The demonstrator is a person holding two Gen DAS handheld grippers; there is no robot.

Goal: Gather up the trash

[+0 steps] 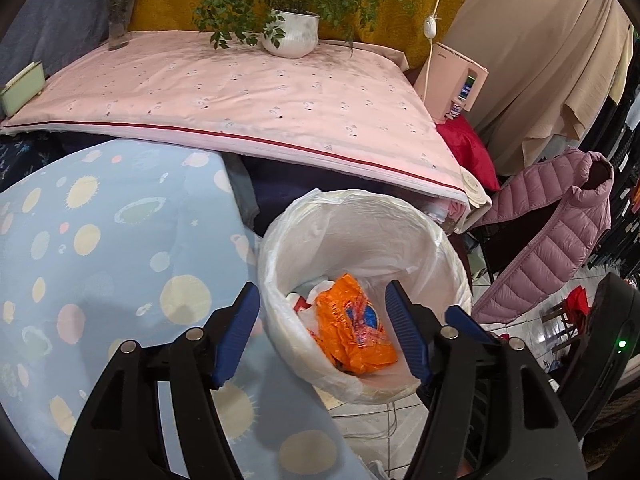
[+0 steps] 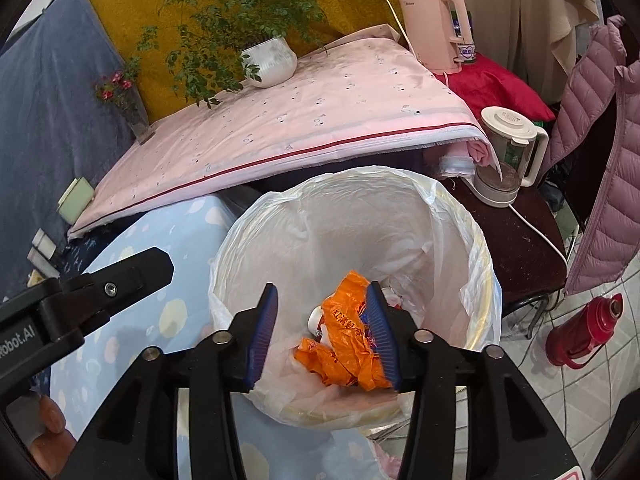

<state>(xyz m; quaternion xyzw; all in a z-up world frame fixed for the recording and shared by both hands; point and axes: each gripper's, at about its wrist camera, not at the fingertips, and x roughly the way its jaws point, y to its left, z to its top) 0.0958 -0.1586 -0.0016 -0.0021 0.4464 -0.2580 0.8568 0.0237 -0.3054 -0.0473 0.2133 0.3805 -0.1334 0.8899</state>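
A round bin lined with a white plastic bag [image 1: 440, 248] stands on the floor beside the table; it also shows in the right wrist view [image 2: 476, 256]. A crumpled orange wrapper [image 1: 352, 324] lies inside it on other white trash, and shows in the right wrist view [image 2: 344, 344] too. My left gripper [image 1: 324, 332] is open and empty above the bin's near left rim. My right gripper [image 2: 324, 336] is open and empty above the bin's mouth, the wrapper lying below between its fingers. The left gripper's black body [image 2: 80, 300] shows at the left of the right wrist view.
A pink-clothed table [image 1: 240, 92] holds a potted plant [image 1: 292, 32], a flower vase [image 1: 120, 20] and a green box [image 1: 20, 88]. A blue spotted cloth [image 1: 100, 260] lies left of the bin. A pink kettle [image 2: 440, 28], a blender [image 2: 508, 152], a pink jacket [image 1: 552, 236] and a red flask [image 2: 584, 332] stand to the right.
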